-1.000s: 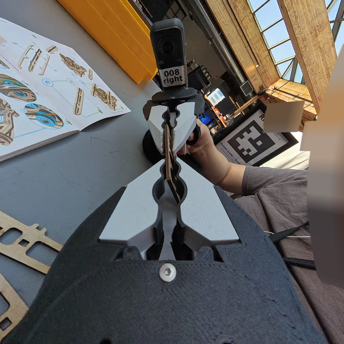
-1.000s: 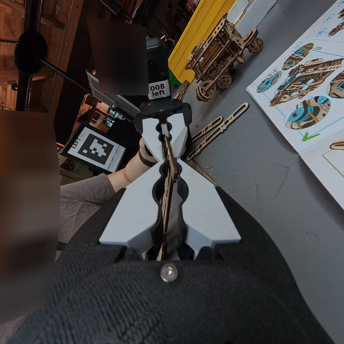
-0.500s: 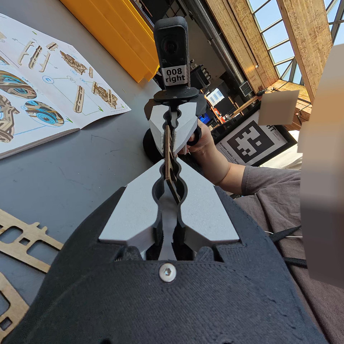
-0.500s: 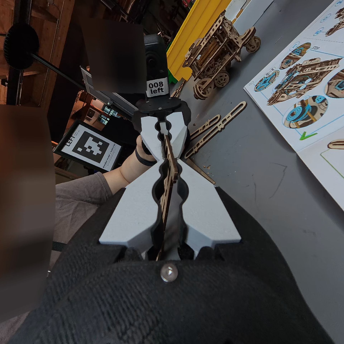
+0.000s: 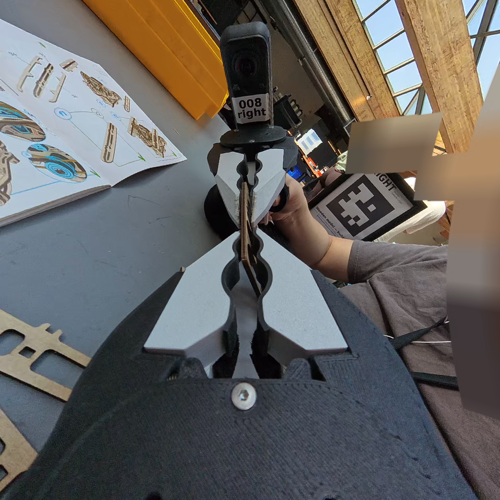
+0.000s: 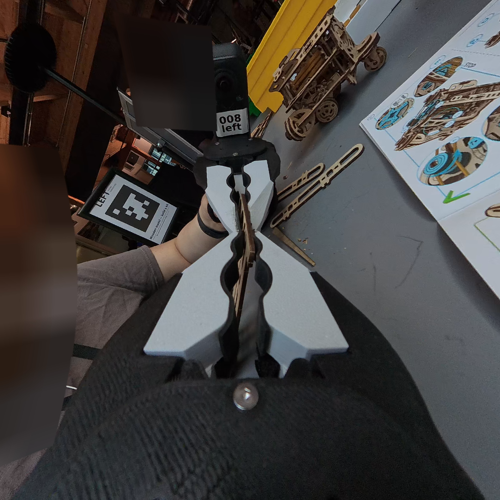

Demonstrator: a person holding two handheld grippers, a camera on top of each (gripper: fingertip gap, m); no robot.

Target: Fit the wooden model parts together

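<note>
Grey and a little scratched, the desk (image 6: 378, 270) fills the right half of the right wrist view, with an open instruction booklet (image 6: 446, 151) at the right edge, a half-built wooden vehicle model (image 6: 324, 62) in the upper middle, and two slotted wooden strips (image 6: 319, 184) lying flat between them. A yellow bin (image 5: 167, 46) stands at the top of the left wrist view, and a cut-out wooden sheet (image 5: 29, 349) lies at its lower left.

Both grippers are held above the desk, tip against tip, pointing at each other. The left gripper (image 5: 246, 238) is closed on a thin wooden piece (image 5: 247, 243), seen only edge-on between its fingers. The right gripper (image 6: 244, 238) is closed as well, on a flat wooden plate (image 6: 243, 259) that runs deep between its fingers. In each view the opposite gripper appears just beyond the tips, also pinching wood. I cannot tell if these are two parts already joined or one part held from both ends.

What matters is the line: the long axis of the wood runs straight from one gripper into the other, up the middle of both frames. I judge that the next move is a push along this same axis, both grippers equally near the joint. Any tilt sideways could bend or snap such thin wood.
</note>
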